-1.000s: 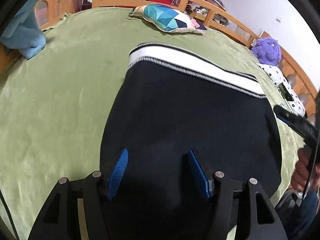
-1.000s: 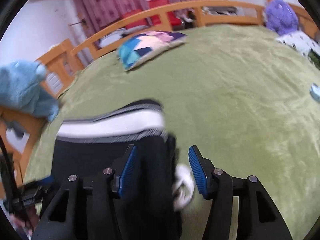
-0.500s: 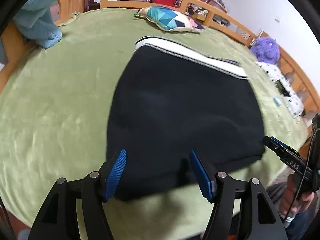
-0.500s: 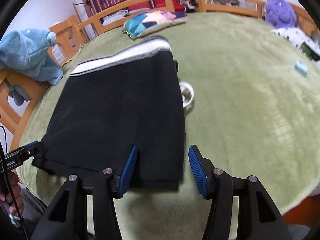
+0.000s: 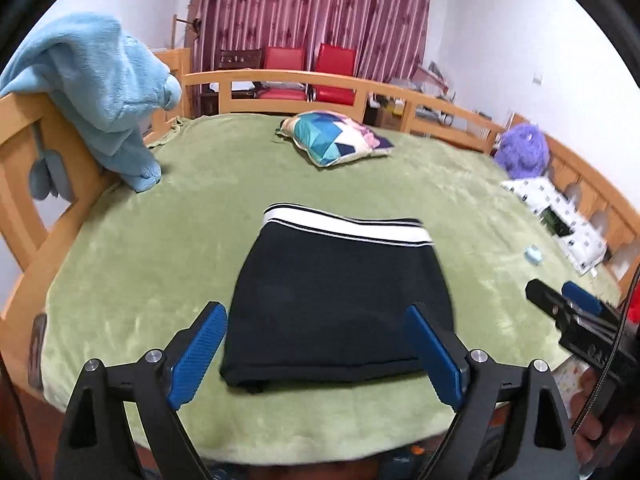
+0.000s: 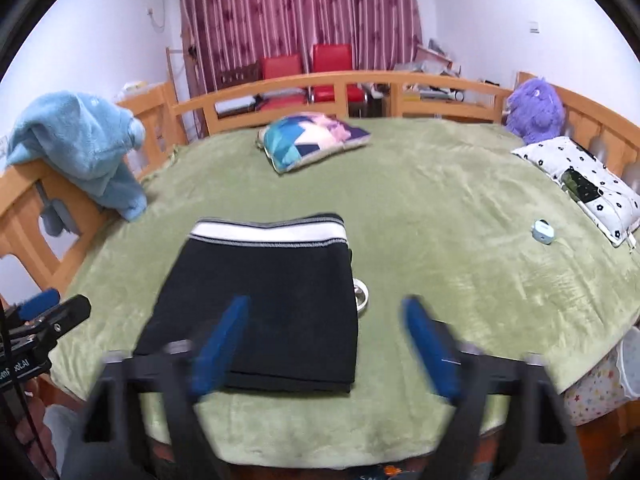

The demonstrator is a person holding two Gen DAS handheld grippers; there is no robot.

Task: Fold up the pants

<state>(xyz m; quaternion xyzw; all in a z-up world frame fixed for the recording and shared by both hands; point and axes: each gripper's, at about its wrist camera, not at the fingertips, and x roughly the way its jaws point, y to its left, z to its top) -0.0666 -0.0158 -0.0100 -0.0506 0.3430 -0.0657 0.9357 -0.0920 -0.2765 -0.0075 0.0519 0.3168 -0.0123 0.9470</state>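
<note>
A: Fingers first. The left gripper [image 5: 316, 356] has its blue pads [image 5: 198, 354] spread wide, and the jaws are opening. Nothing is pinched; the pants show between them only because they lie on the bed beyond, clear of the pads.

B: And the right gripper [image 6: 326, 348]?

A: Same: jaws opening, wide and empty. Its pads [image 6: 219, 346] are smeared by motion blur. Each gripper shows at the edge of the other's view, with a bit of the hand holding it.

B: Now the scene, left to right.

A: Far left, a blue towel [image 5: 100, 92] hangs over the wooden rail [image 5: 24, 148], one end touching the green blanket [image 5: 140, 280].

B: The pants?

A: The pants [image 5: 336, 300] lie folded into a dark, flat rectangle on the blanket, near its front edge, white striped waistband [image 5: 348, 228] on the far side. In the right wrist view a white loop [image 6: 360, 296], hard to make out, peeks from under their right edge.

B: Further back?

A: A patterned pillow [image 5: 336, 142] sits well behind the pants, with two red chairs [image 5: 312, 68] and a maroon curtain [image 5: 312, 8] past the rail.

B: And right?

A: A small pale blue case [image 6: 543, 232] lies alone on the blanket, well apart from the pants. Beyond it a dotted white pillow [image 6: 580, 184] rests along the right rail, with a purple plush [image 6: 534, 110] in the far corner.
</note>
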